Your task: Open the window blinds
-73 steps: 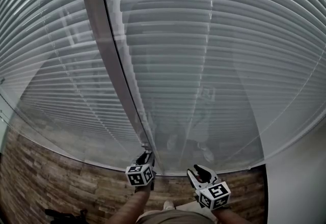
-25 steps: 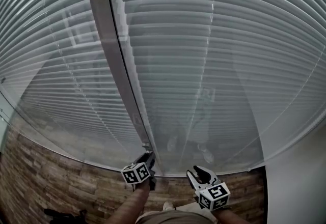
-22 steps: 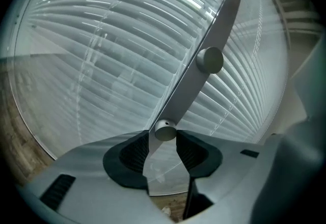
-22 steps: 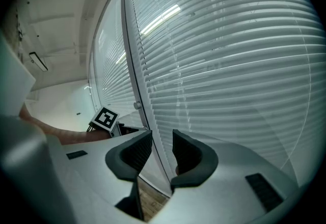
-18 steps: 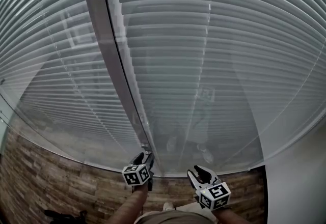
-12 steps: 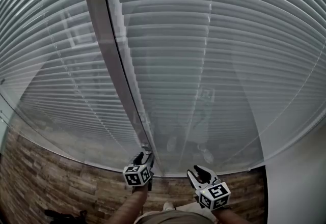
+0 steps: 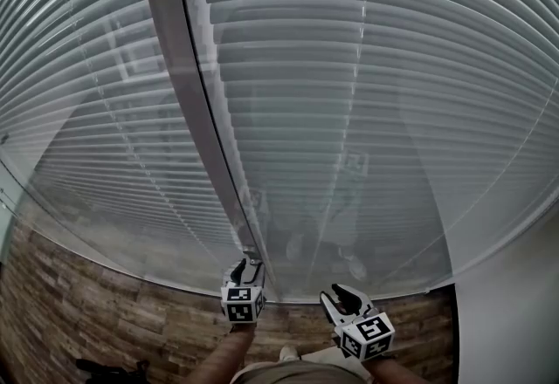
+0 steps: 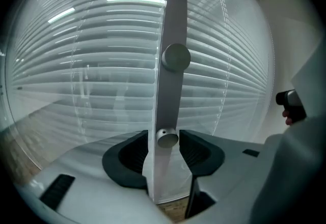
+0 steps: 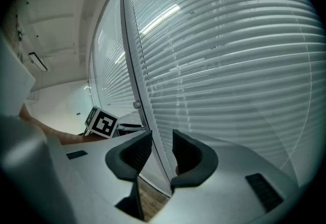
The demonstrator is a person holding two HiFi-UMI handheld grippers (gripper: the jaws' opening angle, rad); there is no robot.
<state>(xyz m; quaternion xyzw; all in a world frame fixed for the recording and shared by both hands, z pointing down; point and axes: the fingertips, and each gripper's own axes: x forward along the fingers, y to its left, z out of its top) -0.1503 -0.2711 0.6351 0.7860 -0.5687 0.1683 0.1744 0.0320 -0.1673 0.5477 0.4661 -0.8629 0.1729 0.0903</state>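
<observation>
At the far left of the head view, the left-hand blinds (image 7: 79, 120) hang lowered behind glass. Their pale slats run in close rows down to the plank floor (image 7: 96, 325). Just right of them a grey frame post (image 7: 175, 68) stands upright and divides the window into two panes.

The left tongs (image 7: 244, 270) point at the foot of this post, with their marker cube (image 7: 242, 304) behind them and a bare forearm (image 7: 218, 365) below. In the left gripper view the post rises straight up the middle. A small round metal knob (image 8: 168, 138) juts from it low down, and a second knob (image 8: 176, 57) sits higher on the same post. The lower knob stands between the two dark jaws, which have just been opening. They are now released, with a gap on each side of the knob and neither pad pressing it.

Right of the post, the right-hand blinds (image 7: 376, 77) cover the wider pane. They too are lowered fully, with thin cords running down across the slats and faint reflections in the glass near the bottom.

The right tongs (image 7: 335, 291) are held low in front of this pane, near the left ones but apart from them, with their own cube (image 7: 376, 335) toward the person. In the right gripper view the jaws are clenched close together and hold nothing. Only the pane's edge and the slats show beyond the narrow slot between them.

A plain white wall (image 7: 515, 304) closes the scene at the far right.
</observation>
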